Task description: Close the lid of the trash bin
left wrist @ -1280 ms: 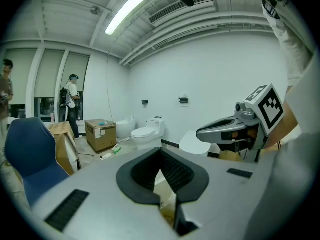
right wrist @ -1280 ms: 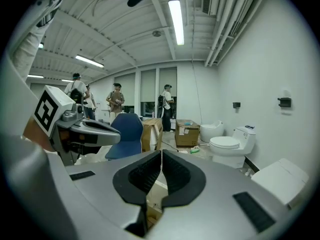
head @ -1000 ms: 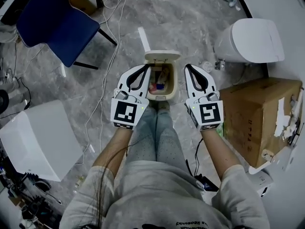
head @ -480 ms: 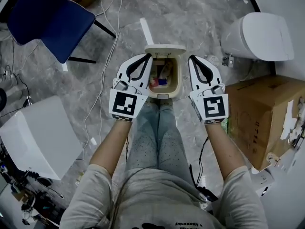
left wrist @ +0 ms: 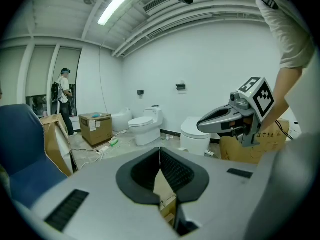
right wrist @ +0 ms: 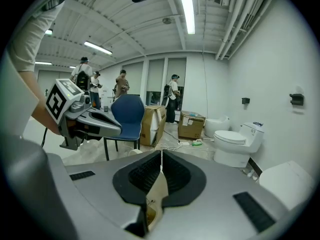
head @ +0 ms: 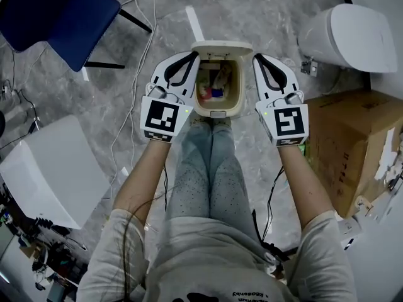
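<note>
A beige trash bin (head: 217, 109) stands on the floor in front of the person's knees, open. Its lid (head: 221, 45) stands up at the far edge, and rubbish (head: 211, 92) shows inside. My left gripper (head: 194, 56) hangs just left of the bin's rim, shut, with nothing in it. On the other side my right gripper (head: 257, 58) is also shut and empty. In the left gripper view the closed jaws meet at the left gripper (left wrist: 160, 151), with the right gripper (left wrist: 199, 126) ahead. In the right gripper view the left gripper (right wrist: 120, 129) shows past the right gripper (right wrist: 161, 156).
A blue chair (head: 56, 17) stands at the far left and a white toilet (head: 352, 36) at the far right. A cardboard box (head: 352, 143) sits right of the bin, a white box (head: 50, 175) to the left. Cables (head: 135, 99) trail across the floor.
Both grippers have sunk toward the bin and now sit on either side of its rim. Their jaws stayed shut, and the lid still stands open.
</note>
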